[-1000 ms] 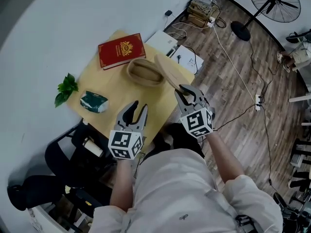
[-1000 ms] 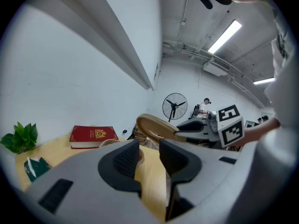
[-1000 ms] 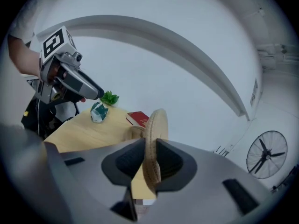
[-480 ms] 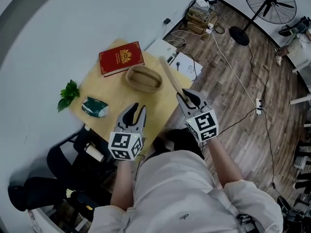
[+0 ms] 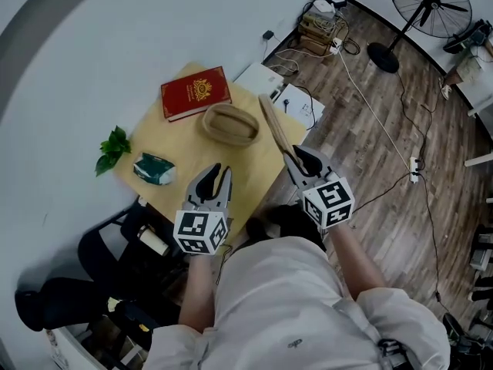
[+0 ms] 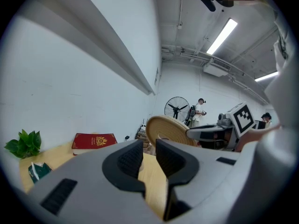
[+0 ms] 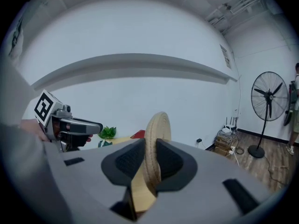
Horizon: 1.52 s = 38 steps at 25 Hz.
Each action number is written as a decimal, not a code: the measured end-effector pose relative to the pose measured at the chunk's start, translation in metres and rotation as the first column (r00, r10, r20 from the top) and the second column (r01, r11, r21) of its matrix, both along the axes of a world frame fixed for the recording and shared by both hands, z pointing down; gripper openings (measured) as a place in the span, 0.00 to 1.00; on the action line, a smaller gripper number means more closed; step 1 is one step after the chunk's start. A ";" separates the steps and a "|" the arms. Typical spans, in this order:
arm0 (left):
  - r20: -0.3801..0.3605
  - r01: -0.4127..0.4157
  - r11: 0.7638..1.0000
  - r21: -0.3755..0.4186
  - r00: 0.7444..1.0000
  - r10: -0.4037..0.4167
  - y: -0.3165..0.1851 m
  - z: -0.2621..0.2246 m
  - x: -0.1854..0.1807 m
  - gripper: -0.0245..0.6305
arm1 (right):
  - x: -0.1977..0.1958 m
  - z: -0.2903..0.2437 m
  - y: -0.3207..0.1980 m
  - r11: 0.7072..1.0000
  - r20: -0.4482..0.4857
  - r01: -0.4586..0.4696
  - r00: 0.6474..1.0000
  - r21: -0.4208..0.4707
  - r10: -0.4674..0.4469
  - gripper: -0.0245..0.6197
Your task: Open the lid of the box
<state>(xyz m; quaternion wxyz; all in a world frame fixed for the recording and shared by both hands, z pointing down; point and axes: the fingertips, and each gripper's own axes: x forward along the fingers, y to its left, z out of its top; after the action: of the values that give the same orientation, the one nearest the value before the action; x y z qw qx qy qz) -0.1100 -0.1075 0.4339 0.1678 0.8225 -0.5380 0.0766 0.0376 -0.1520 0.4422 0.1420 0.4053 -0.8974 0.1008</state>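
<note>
Head view: lid (image 5: 272, 123) shows edge-on only, lower end hidden in the right gripper (image 5: 295, 157) jaws; fan (image 5: 431, 6) top cut off by pic edge. Right gripper view: lid's lower rim buried btw the pads, counter (image 7: 138, 190) mostly blocked by gripper body. Red book (image 5: 196, 92) crest & green packet (image 5: 154, 168) print too small to read.
</note>
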 end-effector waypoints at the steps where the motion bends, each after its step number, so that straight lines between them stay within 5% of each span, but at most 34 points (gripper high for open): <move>1: 0.000 0.003 1.000 0.002 1.000 -0.003 0.000 0.000 0.000 0.16 | 0.001 0.000 0.000 1.000 0.004 -0.005 1.000 0.000 0.005 0.16; 38: -0.007 -0.002 1.000 0.020 1.000 0.002 -0.022 -0.003 -0.013 0.07 | 0.029 -0.013 -0.017 0.986 0.136 -0.144 0.979 -0.081 0.154 0.16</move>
<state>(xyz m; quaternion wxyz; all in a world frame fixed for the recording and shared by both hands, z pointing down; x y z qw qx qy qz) -0.1225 -0.1294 0.4308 0.1614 0.8250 -0.5373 0.0684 0.0669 -0.1691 0.4294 0.0840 0.4578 -0.8683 0.1715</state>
